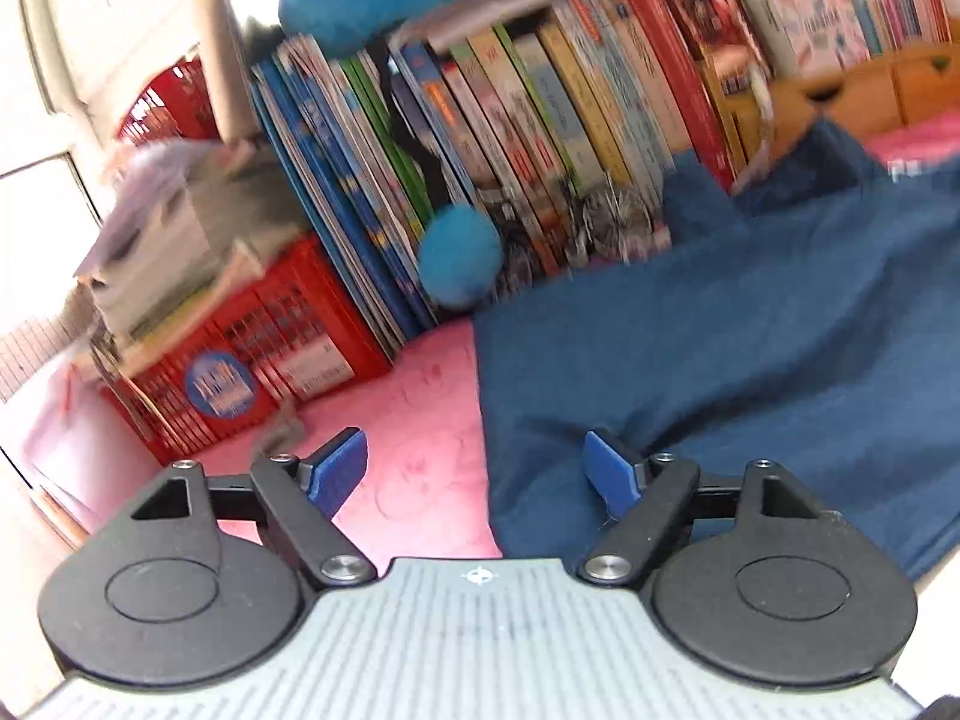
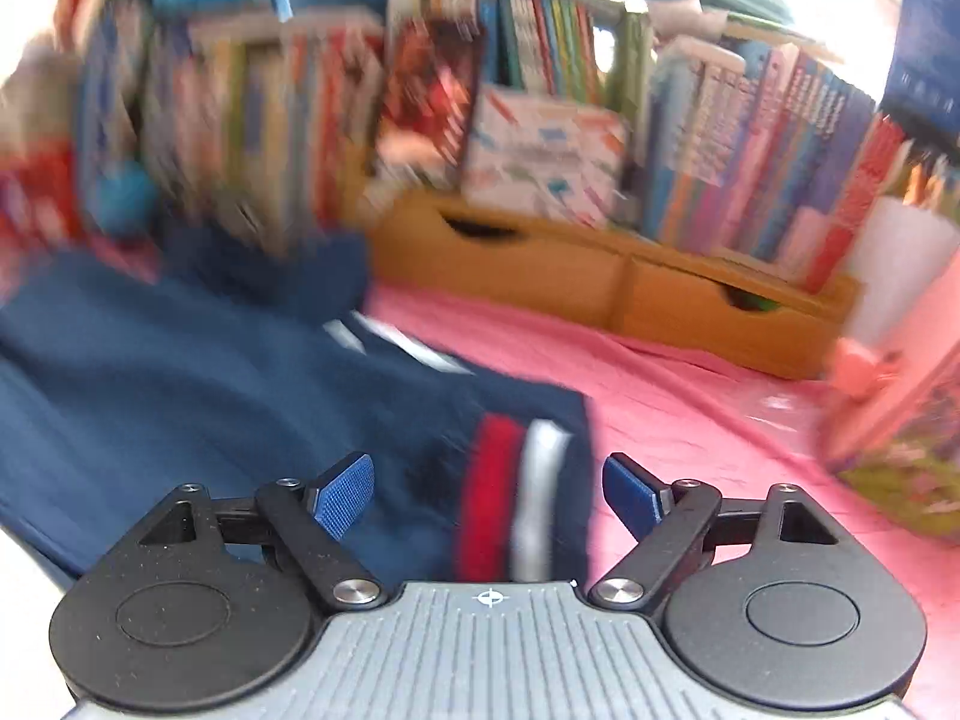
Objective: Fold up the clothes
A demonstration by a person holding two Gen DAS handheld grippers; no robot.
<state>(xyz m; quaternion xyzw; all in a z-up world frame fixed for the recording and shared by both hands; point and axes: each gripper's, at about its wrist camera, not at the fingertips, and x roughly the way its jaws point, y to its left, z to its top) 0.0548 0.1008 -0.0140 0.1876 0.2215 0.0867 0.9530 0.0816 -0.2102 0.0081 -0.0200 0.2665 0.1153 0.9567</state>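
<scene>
The navy shirt (image 1: 720,330) lies spread on the pink sheet (image 1: 420,420), its red-and-white cuff (image 2: 516,510) right under my right tongs (image 2: 489,498). Both tongs stand apart, clamped on nothing; my left tongs (image 1: 477,474) straddle the shirt's edge, one pad over sheet, one over cloth. Risk: closing here, I'd pinch sheet along with shirt and drag both. The right view is smeared — a fast grab could catch only the cuff's top layer and skew the fold. At twelve o'clock the books (image 1: 540,138) and crate (image 1: 264,348) crowd close; a flung sleeve could snag there.
</scene>
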